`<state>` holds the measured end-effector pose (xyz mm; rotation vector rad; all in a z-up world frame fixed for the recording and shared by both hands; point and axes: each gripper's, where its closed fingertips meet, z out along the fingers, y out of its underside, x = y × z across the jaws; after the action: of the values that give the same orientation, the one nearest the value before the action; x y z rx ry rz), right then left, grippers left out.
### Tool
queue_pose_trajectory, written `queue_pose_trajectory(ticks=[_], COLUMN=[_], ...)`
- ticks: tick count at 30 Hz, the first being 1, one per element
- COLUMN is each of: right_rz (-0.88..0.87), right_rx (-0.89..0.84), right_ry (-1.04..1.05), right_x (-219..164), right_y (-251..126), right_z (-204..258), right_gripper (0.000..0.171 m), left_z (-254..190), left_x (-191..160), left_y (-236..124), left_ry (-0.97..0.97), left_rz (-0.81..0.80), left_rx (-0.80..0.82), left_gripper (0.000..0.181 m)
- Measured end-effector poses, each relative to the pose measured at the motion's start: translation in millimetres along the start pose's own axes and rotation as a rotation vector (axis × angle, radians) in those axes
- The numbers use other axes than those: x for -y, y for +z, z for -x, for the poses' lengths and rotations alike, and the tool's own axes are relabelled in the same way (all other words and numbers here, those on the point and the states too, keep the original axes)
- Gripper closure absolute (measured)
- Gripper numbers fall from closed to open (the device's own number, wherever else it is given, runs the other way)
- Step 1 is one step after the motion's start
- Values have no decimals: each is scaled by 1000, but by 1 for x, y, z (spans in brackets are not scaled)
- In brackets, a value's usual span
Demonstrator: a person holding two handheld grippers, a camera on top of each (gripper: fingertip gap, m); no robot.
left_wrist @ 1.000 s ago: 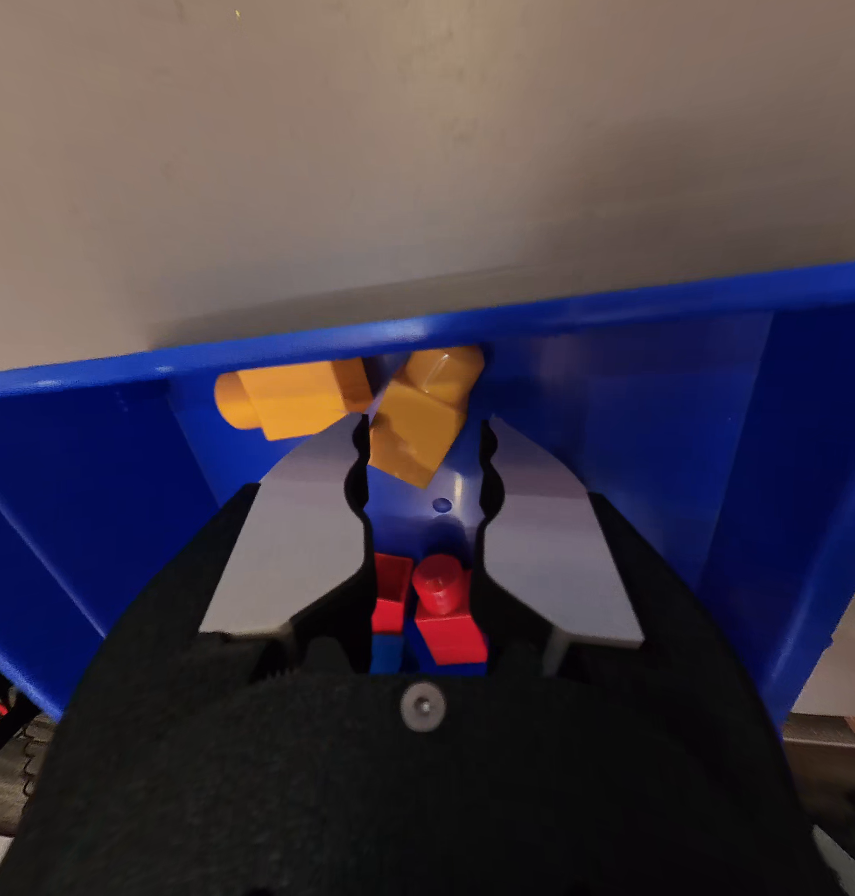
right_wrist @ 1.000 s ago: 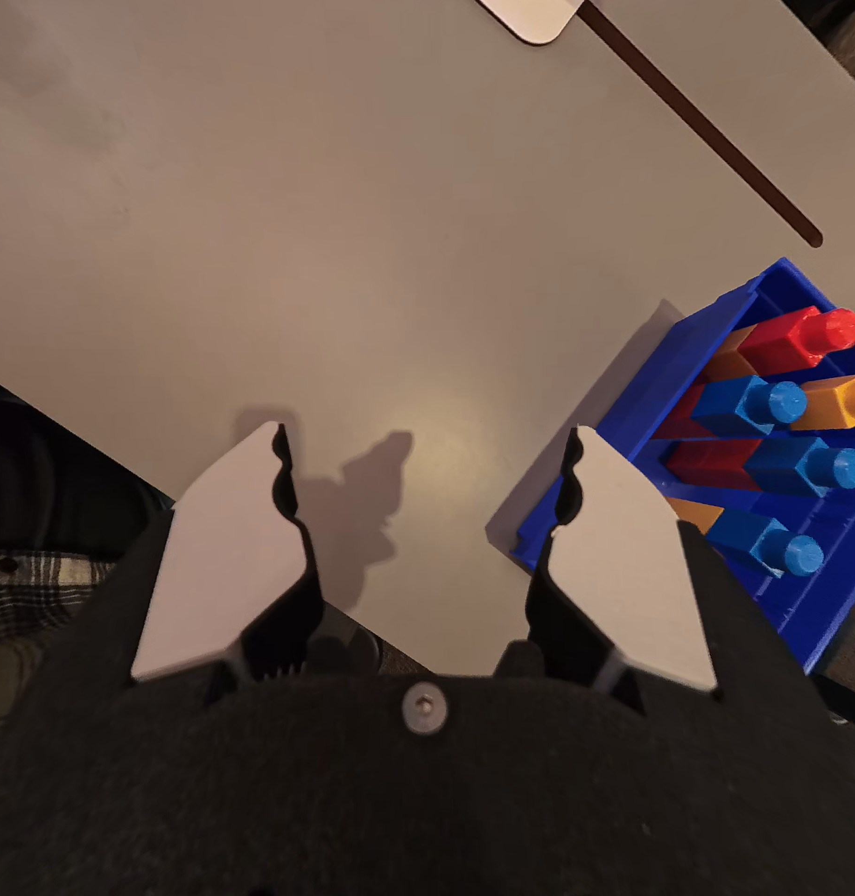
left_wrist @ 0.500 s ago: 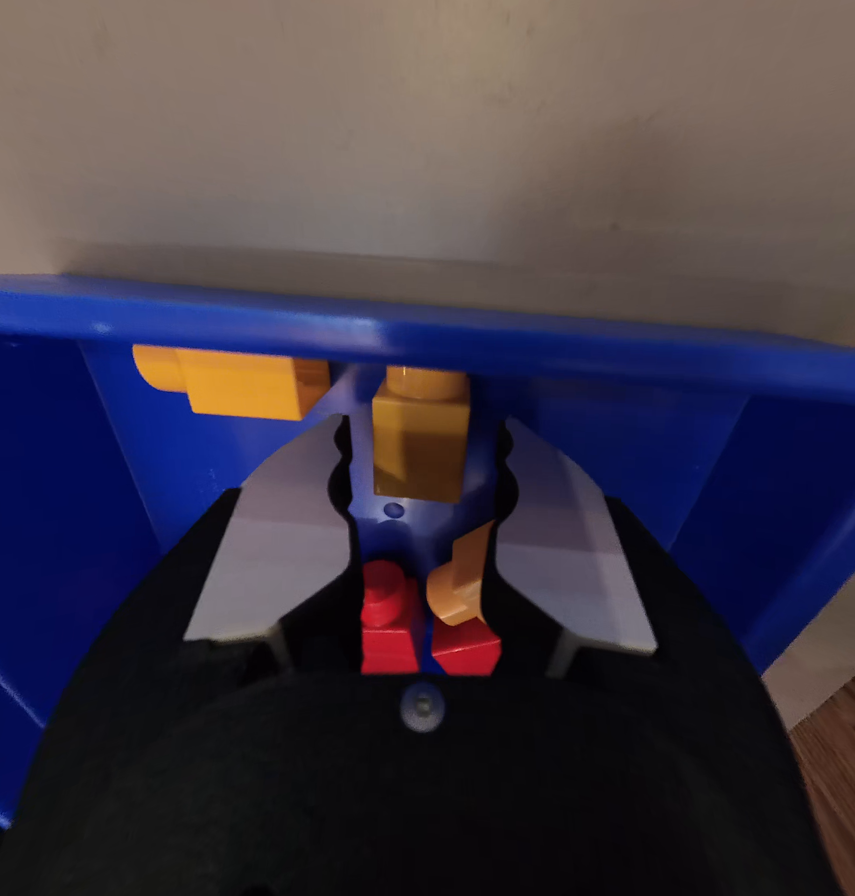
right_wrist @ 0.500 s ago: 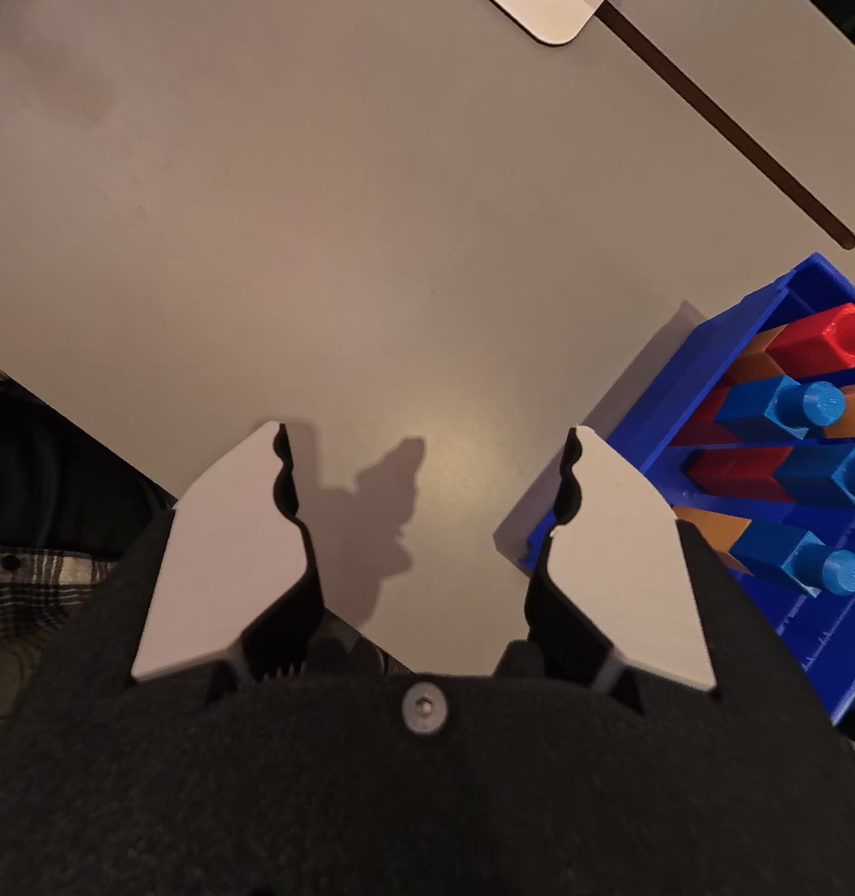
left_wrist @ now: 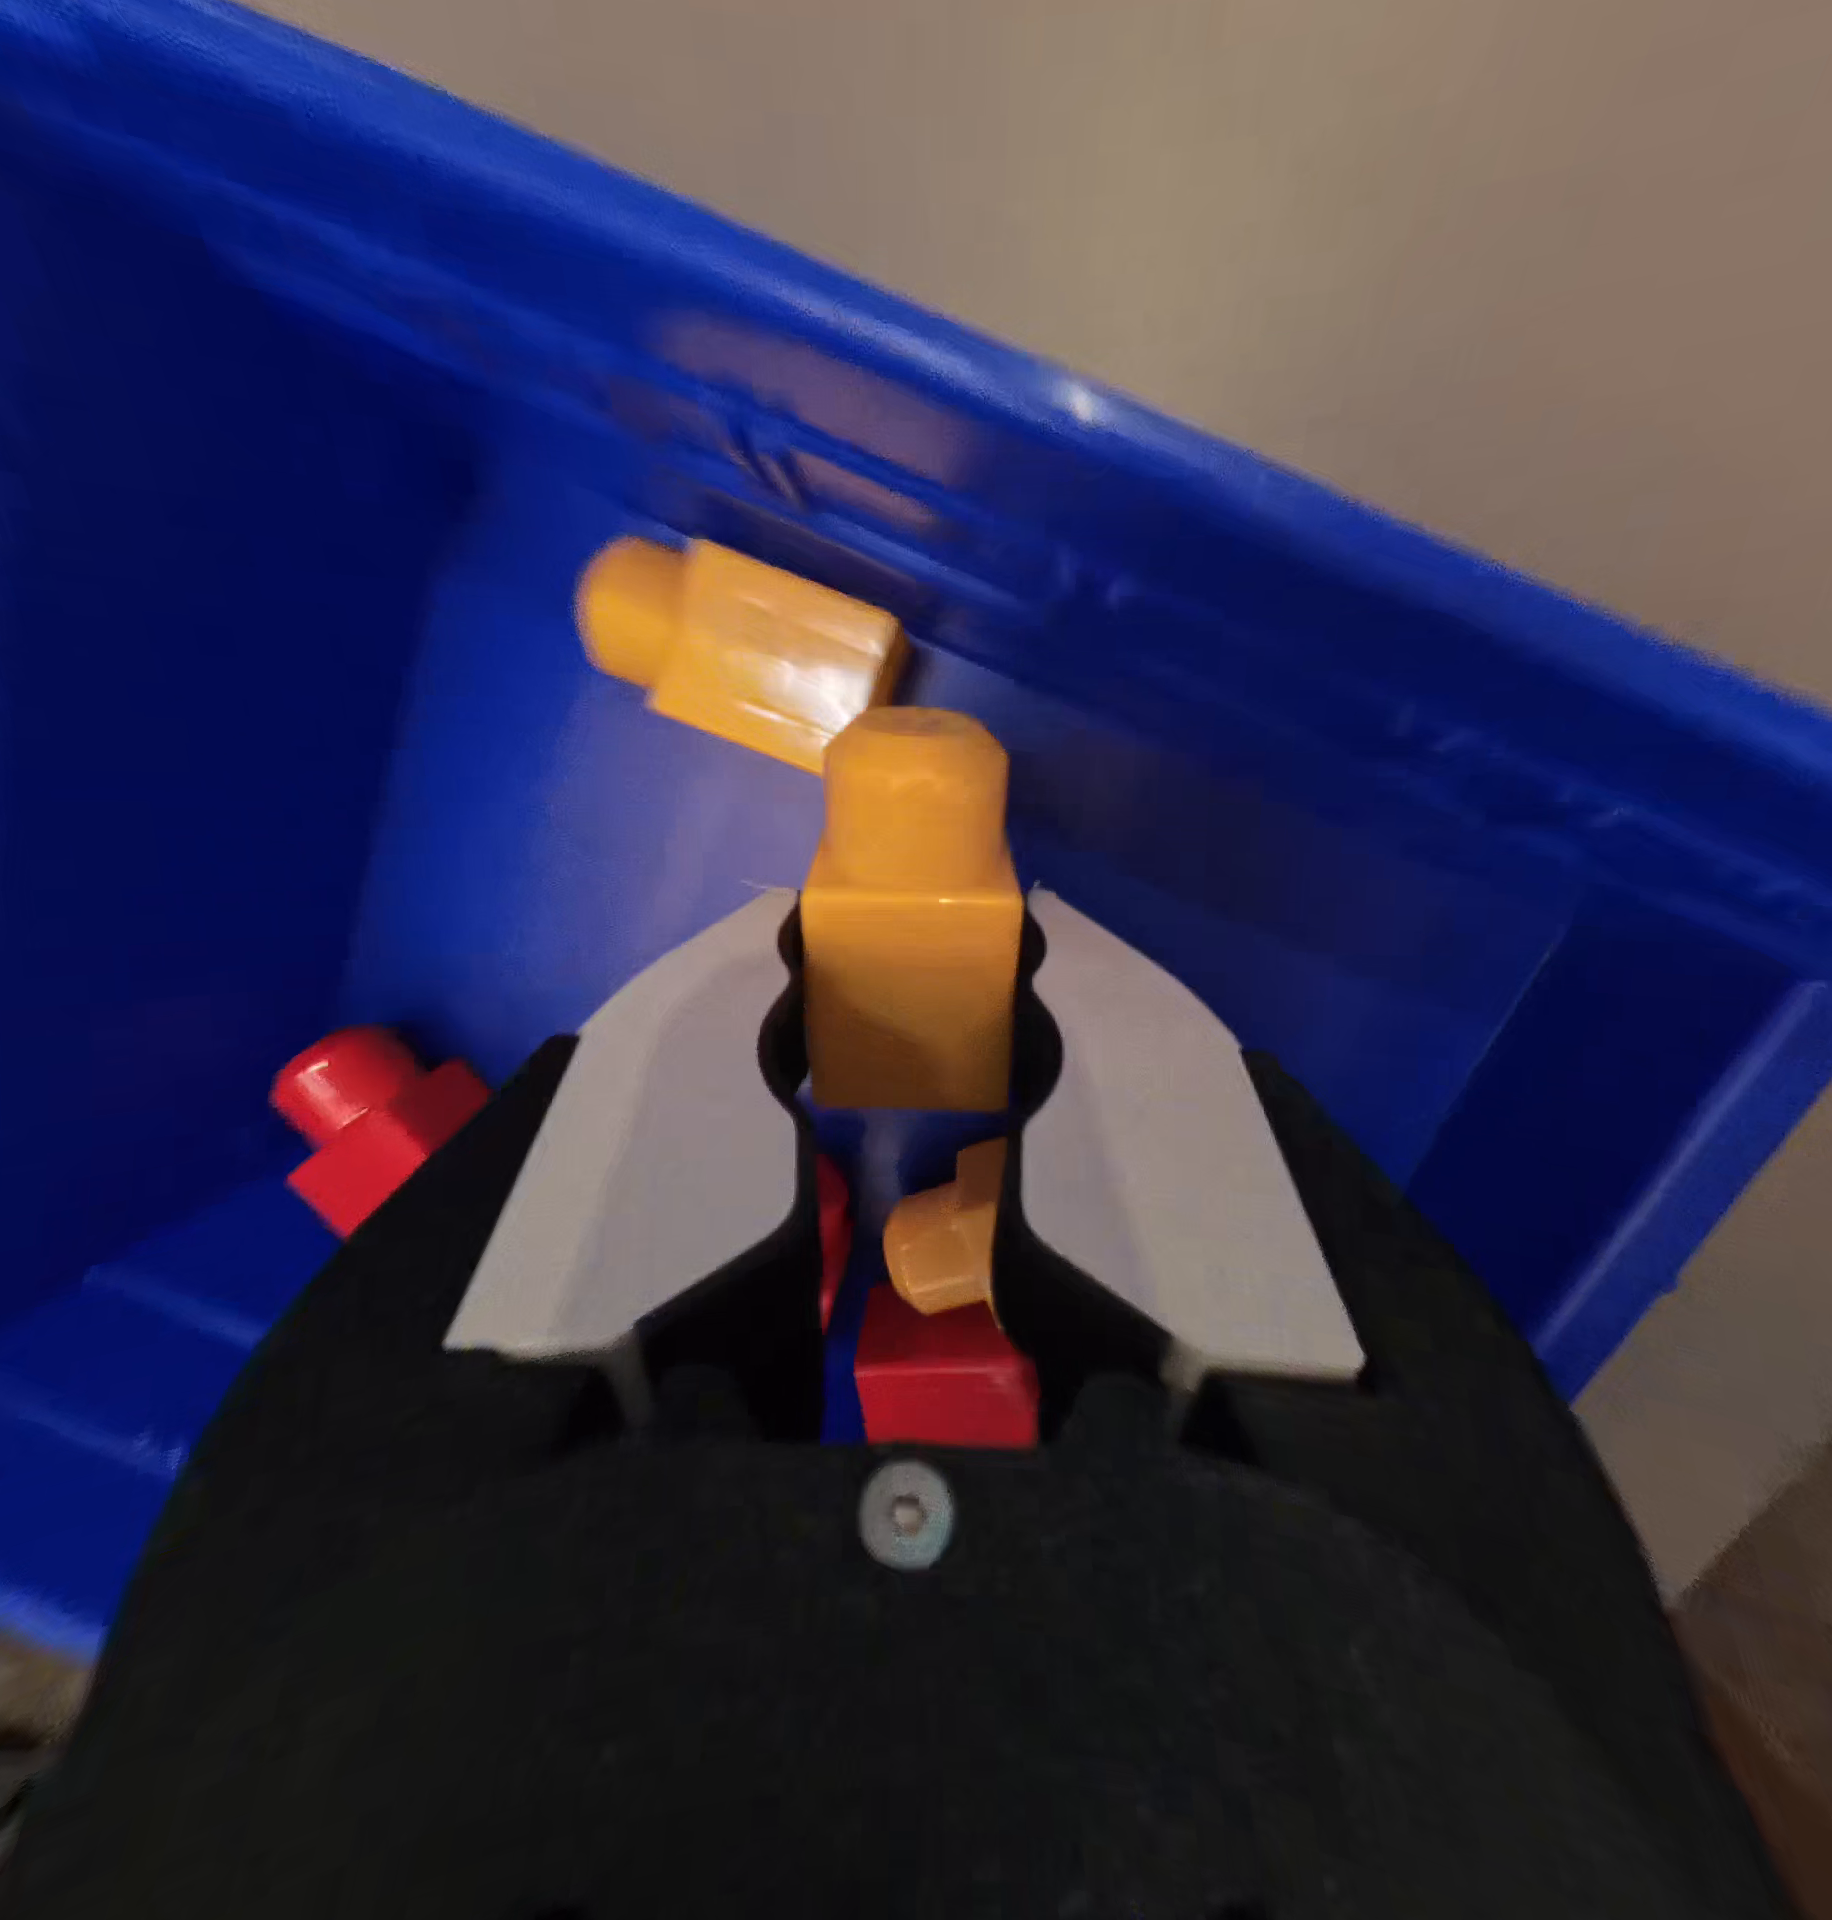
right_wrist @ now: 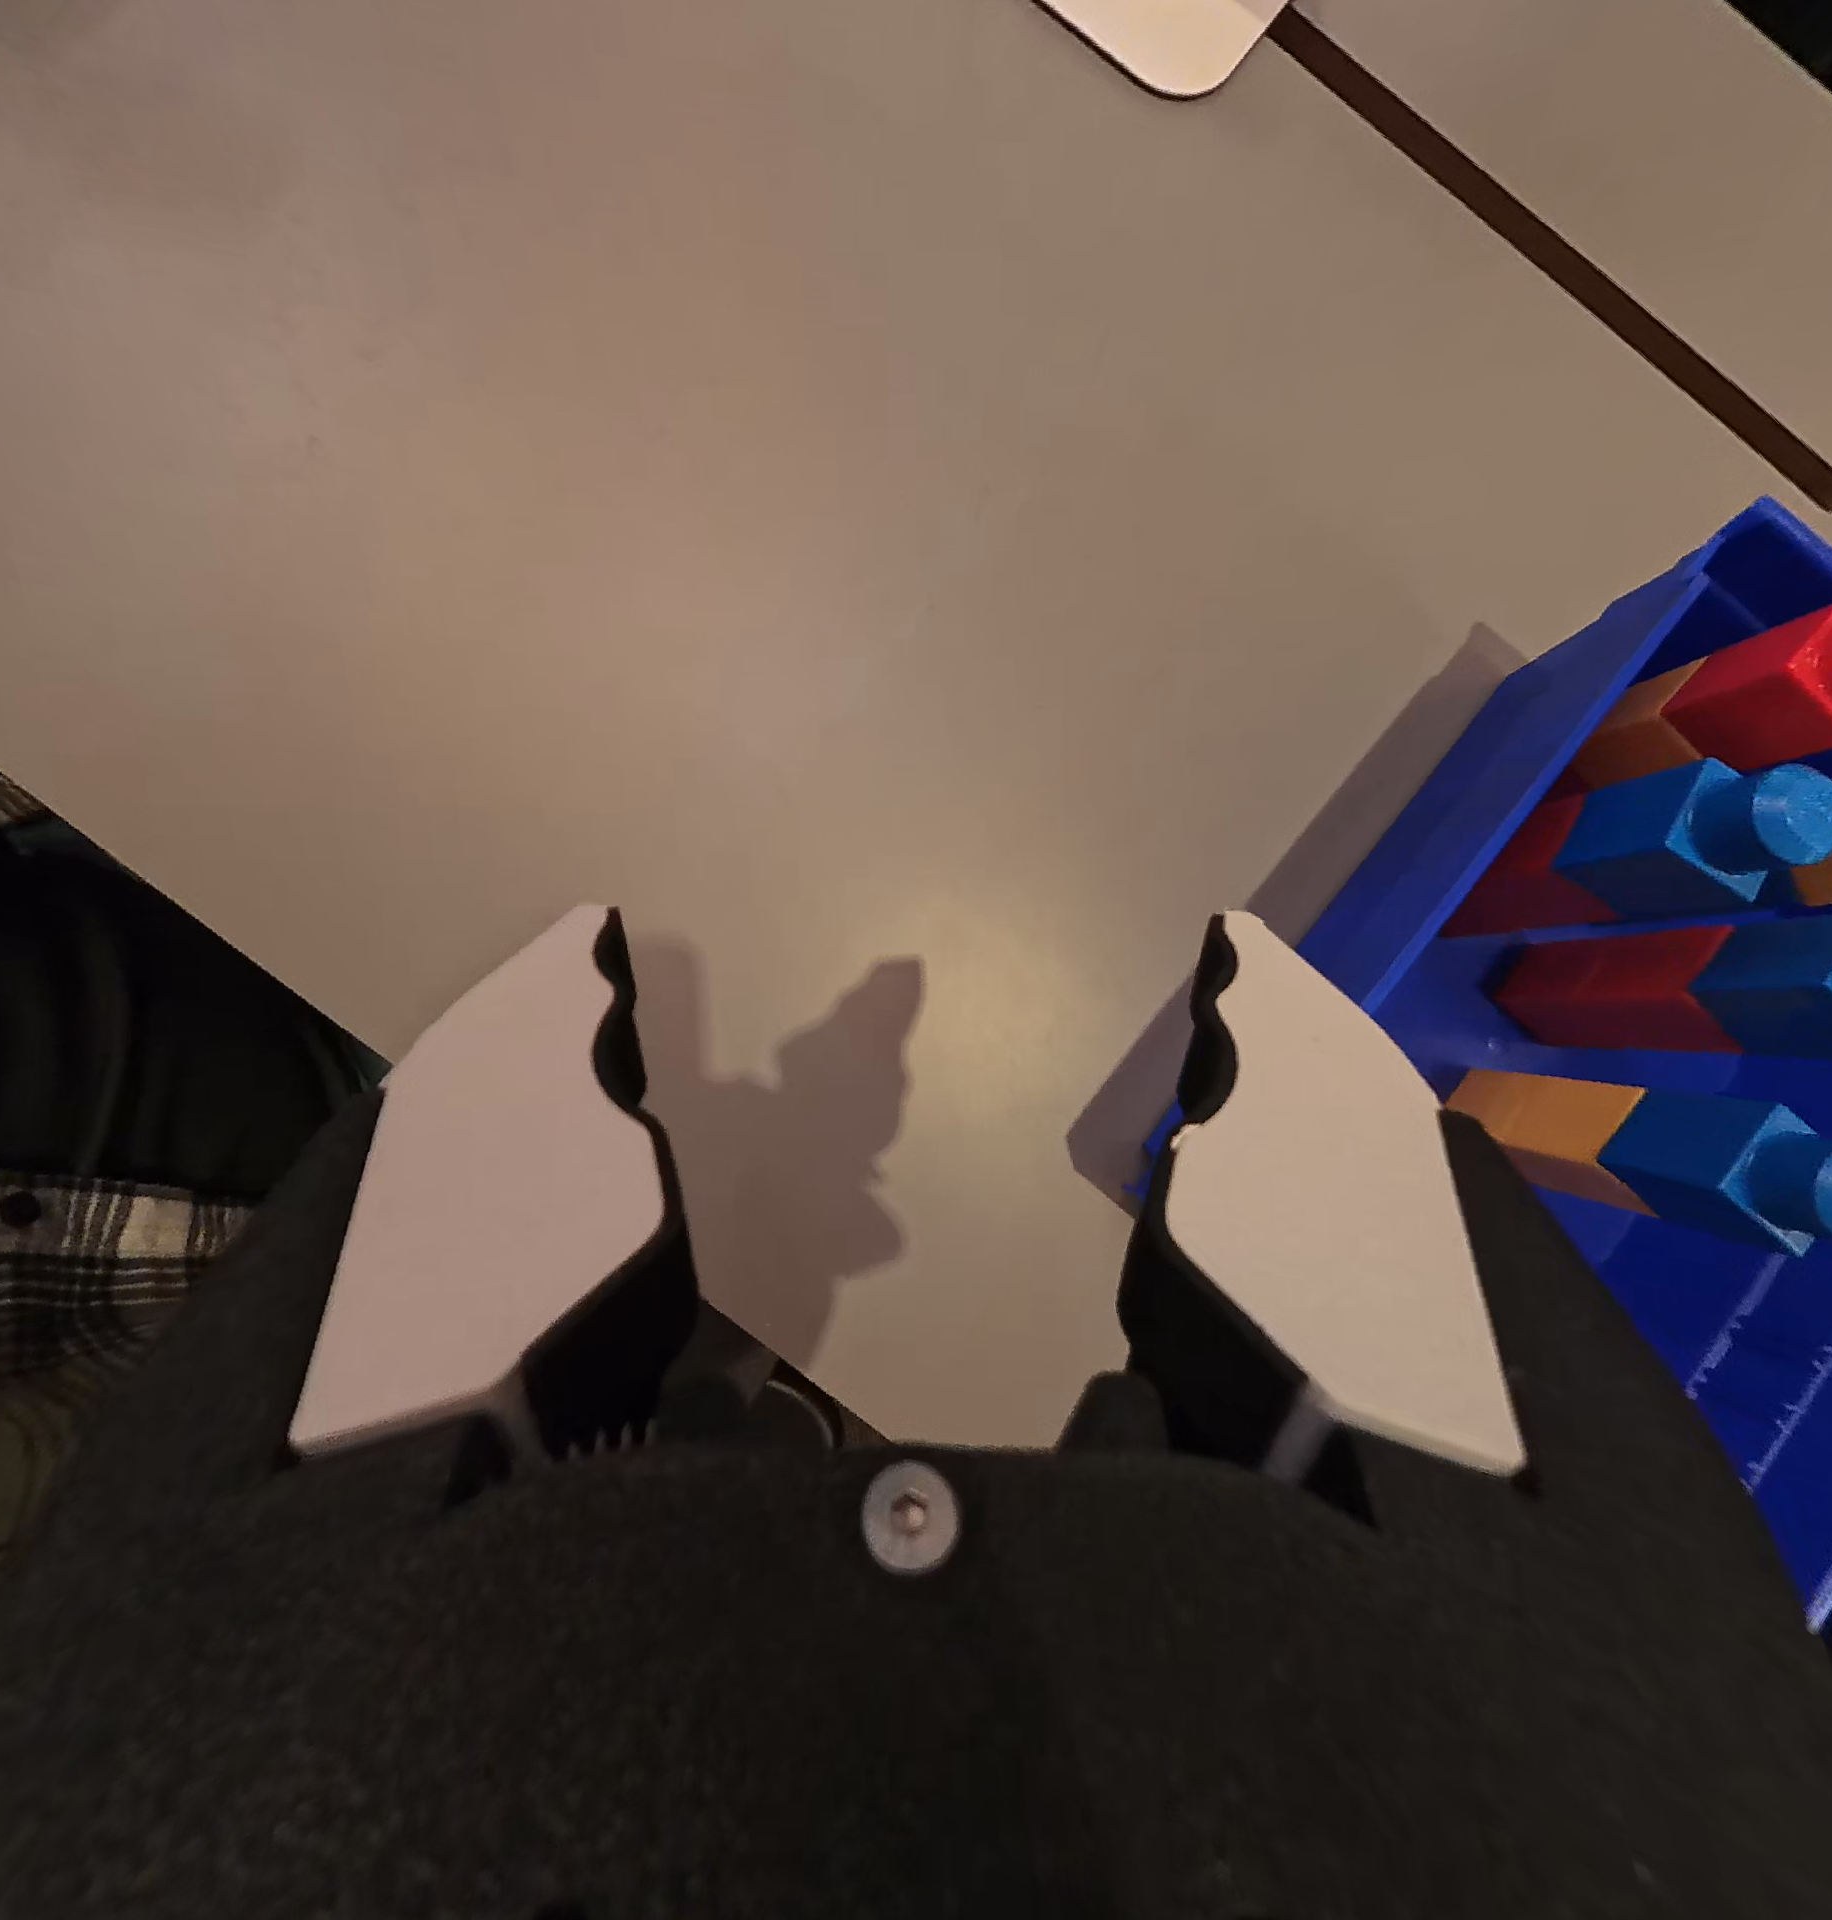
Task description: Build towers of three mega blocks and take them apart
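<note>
In the left wrist view my left gripper (left_wrist: 912, 914) is shut on an orange block (left_wrist: 912, 987), stud pointing away from me, inside a blue bin (left_wrist: 1307, 582). Another orange block (left_wrist: 746, 649) lies by the bin's far wall. A red block (left_wrist: 372, 1122) lies at the left, and a red block (left_wrist: 943, 1382) with an orange one (left_wrist: 943, 1236) sits under the fingers. In the right wrist view my right gripper (right_wrist: 912, 935) is open and empty above the grey table (right_wrist: 787, 468). A blue tray (right_wrist: 1431, 852) at the right holds standing towers of red (right_wrist: 1774, 686), blue (right_wrist: 1712, 842) and orange blocks.
A dark slot (right_wrist: 1566, 270) runs diagonally across the table's far right, with a pale rounded object (right_wrist: 1172, 42) at the top edge. The table's near edge runs diagonally at the left, with plaid cloth (right_wrist: 70, 1257) below it. The tips of one gripper are about 65 cm away from the tips of the other.
My left gripper has closed on the orange block and the view has tilted, with the bin now slanting. The right gripper has drifted slightly, still open.
</note>
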<state>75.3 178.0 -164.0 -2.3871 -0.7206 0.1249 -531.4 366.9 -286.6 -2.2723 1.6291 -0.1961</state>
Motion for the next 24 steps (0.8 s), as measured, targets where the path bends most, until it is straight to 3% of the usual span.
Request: queue_pose_trajectory(ticks=[5,9,12,17,24], right_rz=[-71,-174,-226,-252,-196], right_rx=[28,110,173,280,388], right_ry=[-6,-28,-91,-271,-476], right_x=[6,27,48,97,149], right_y=[2,7,15,34,83], right_z=[2,15,31,65,103], right_gripper=[77,81,82,85,86], left_z=[-2,-44,-81,-140,-192], left_x=[72,147,197,268,328], left_y=[-84,-121,-112,-60,11], left_ry=[-106,-96,-43,16,72], left_rz=[-431,-687,-757,-817,-855], left_rx=[126,66,-8,-189,-385], left_gripper=[146,146,146,146,146])
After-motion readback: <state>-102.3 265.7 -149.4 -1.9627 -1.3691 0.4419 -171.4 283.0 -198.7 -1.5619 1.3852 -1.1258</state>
